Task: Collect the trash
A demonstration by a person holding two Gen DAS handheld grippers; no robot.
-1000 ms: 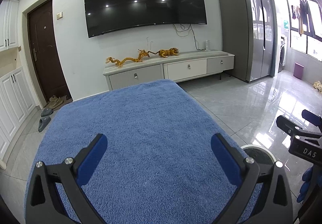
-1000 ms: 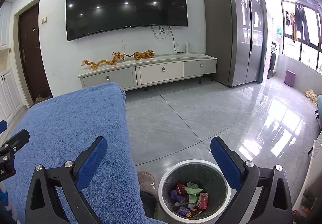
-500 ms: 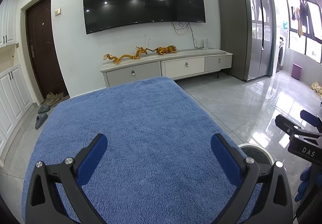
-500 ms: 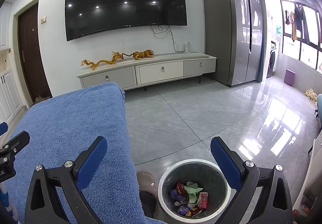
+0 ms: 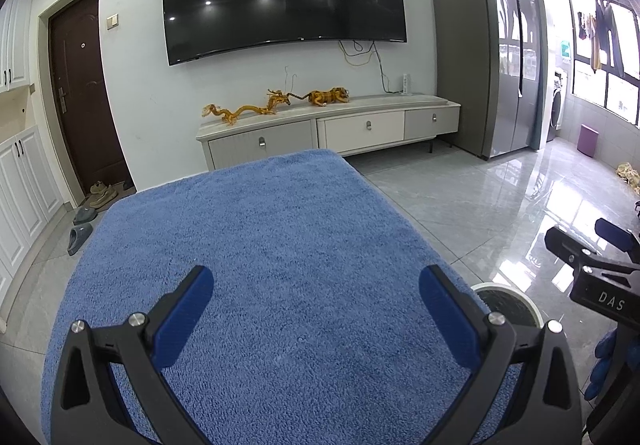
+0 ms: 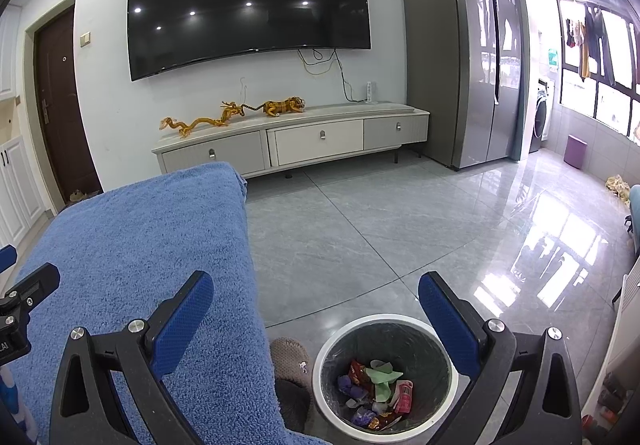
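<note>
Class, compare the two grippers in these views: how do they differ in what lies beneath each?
The left gripper hangs over the blue towel; the right gripper over the trash bin. The towel there is bare; the bin holds wrappers. Both grippers are open, holding nothing.

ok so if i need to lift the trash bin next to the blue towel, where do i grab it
Grip the trash bin by its white rim, coming straight down from above with one finger inside and one outside. It stands upright and open, and its round body looks too wide for the jaws. The right gripper is open above it; take the right-hand rim, since the blue towel crowds the left.
</note>
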